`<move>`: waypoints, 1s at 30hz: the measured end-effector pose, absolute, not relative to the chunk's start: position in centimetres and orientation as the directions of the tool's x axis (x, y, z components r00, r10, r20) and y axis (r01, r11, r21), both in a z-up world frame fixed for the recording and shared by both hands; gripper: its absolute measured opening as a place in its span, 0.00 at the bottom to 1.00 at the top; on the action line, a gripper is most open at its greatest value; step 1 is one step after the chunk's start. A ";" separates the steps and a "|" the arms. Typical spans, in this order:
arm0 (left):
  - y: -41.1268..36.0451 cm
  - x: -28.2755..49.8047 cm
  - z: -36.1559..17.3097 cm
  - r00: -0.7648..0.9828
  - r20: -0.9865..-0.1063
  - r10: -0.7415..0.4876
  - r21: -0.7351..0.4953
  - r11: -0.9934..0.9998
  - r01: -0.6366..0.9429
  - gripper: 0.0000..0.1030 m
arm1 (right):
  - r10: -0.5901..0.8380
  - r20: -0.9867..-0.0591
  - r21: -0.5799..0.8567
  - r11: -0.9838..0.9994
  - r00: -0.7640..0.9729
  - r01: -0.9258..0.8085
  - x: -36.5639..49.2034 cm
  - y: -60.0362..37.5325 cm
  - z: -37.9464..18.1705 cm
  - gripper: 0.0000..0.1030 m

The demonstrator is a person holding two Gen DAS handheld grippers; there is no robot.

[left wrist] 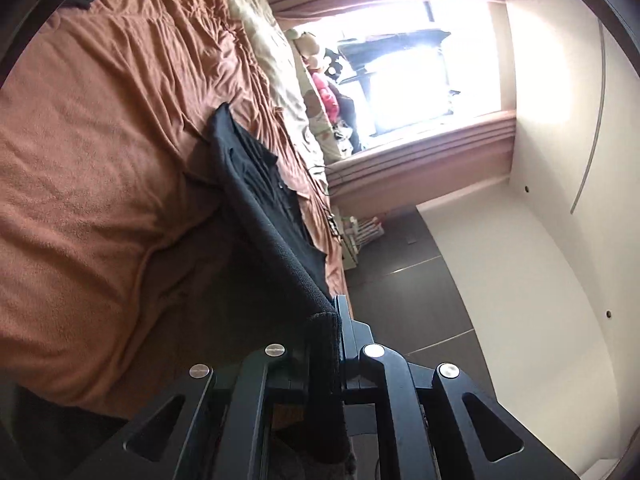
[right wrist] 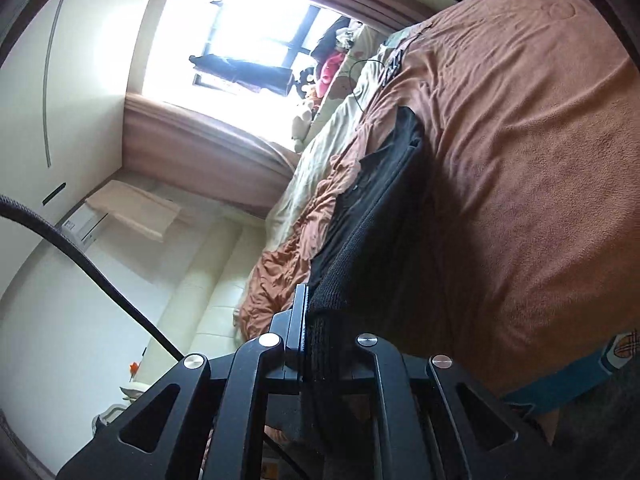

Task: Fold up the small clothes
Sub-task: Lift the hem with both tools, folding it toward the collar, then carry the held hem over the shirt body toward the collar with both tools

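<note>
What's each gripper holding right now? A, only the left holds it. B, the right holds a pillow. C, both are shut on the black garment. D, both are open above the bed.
C: the left gripper and the right gripper each pinch a ribbed edge of the black garment, lifted over the bed.

The black garment [left wrist: 260, 200] hides 1 finger of each tool; the window [left wrist: 412, 68] is overexposed.
</note>
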State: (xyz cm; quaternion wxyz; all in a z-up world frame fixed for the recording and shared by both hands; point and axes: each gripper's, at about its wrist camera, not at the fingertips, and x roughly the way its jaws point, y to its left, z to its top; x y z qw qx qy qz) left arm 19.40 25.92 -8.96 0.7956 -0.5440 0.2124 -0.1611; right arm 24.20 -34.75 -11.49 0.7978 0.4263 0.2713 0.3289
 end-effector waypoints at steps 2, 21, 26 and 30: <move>25.7 18.1 -8.4 0.858 -0.165 -0.486 -0.930 0.367 0.030 0.09 | 0.759 -0.153 0.854 0.424 0.633 -0.302 23.8 -34.8 -11.4 0.05; 23.6 6.8 -7.8 0.891 -0.068 -0.449 -0.927 0.359 0.110 0.09 | 0.792 -0.097 0.798 0.424 0.602 -0.429 17.3 -37.7 -11.0 0.05; 22.8 3.8 -7.7 0.891 -0.058 -0.451 -0.915 0.382 0.134 0.09 | 0.797 -0.093 0.779 0.432 0.597 -0.455 16.6 -38.2 -10.8 0.05; 22.6 1.8 -8.2 0.895 -0.028 -0.445 -0.915 0.372 0.156 0.09 | 0.805 -0.094 0.762 0.437 0.586 -0.478 16.0 -38.4 -10.7 0.05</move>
